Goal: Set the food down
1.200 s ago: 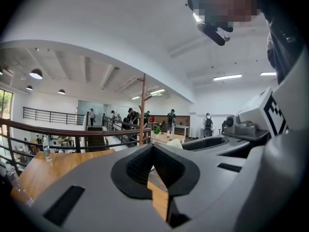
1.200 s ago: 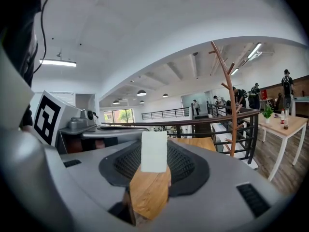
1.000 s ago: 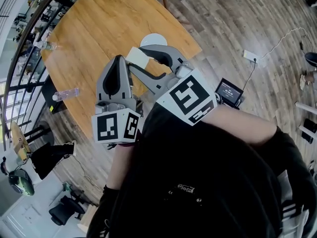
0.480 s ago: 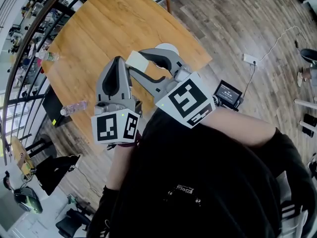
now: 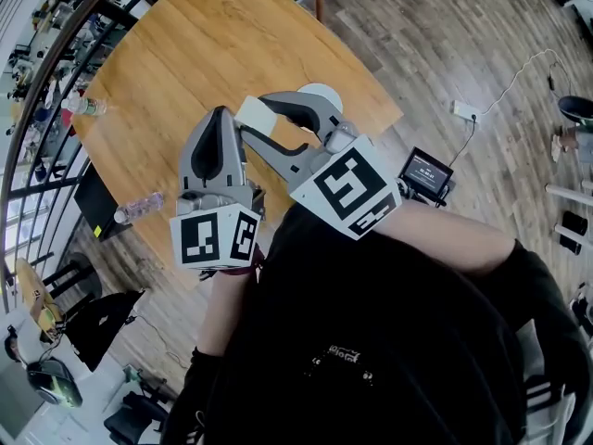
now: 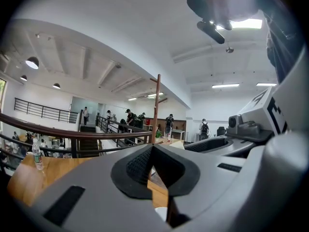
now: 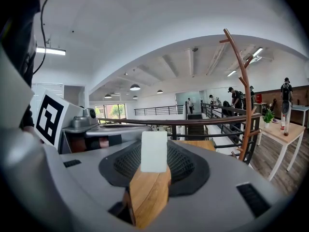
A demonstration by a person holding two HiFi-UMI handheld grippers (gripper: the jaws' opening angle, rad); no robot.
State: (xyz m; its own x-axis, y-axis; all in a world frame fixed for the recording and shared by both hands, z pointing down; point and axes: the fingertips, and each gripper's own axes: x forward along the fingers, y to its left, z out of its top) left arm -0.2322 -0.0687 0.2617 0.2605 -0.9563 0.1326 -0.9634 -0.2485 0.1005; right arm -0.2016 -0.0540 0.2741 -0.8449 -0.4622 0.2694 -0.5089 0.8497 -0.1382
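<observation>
A pale, flat rectangular piece of food sits clamped upright between the pads of my right gripper, held in the air over the round wooden table. My left gripper hovers just to its left with its pads pressed together and nothing between them. A white plate lies near the table's right edge, half hidden behind the right gripper's far jaw.
Two clear plastic bottles rest on the table, one at its far left and one near its front edge. A railing runs past the table's left side. On the wooden floor lie a small screen device and a power strip.
In the head view the table and plate have slid right and down. Both grippers keep the same pose, and the grip on the food is unchanged.
</observation>
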